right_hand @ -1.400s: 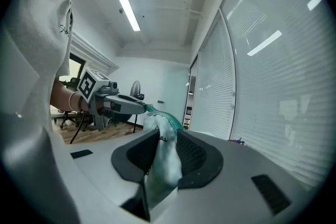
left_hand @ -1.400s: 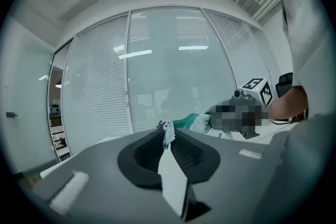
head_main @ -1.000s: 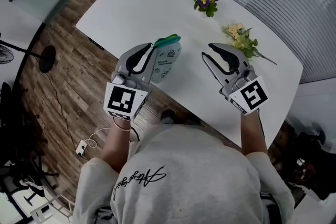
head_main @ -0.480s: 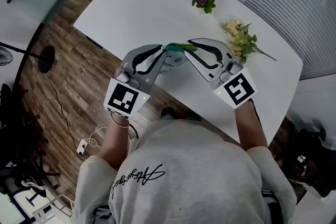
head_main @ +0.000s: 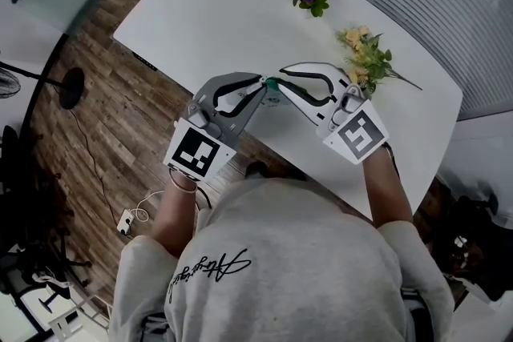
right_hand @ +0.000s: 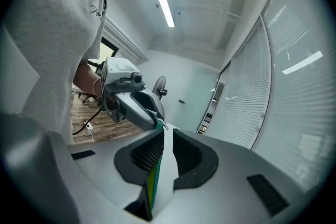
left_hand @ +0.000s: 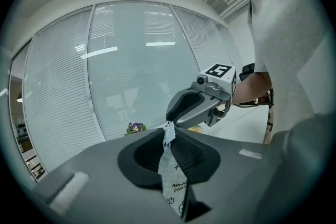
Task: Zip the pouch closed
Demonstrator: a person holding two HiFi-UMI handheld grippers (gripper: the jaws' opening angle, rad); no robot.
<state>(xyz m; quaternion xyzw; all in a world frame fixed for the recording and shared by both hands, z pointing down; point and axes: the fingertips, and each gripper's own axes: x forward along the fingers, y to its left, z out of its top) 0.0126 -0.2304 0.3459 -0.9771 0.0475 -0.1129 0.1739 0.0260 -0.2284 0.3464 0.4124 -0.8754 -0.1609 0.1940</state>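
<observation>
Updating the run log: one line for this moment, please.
left tool: shut on pouch | right tool: jaws just closing onto its green zipper edge | zip progress: unclear

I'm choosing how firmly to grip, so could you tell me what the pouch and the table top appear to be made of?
The pouch seems thin soft plastic film or coated fabric: pale, matte, dark print, bending limply. Its zip edge looks like green-yellow plastic. The table top is probably white laminate or painted board: smooth, evenly coloured, no grain.
</observation>
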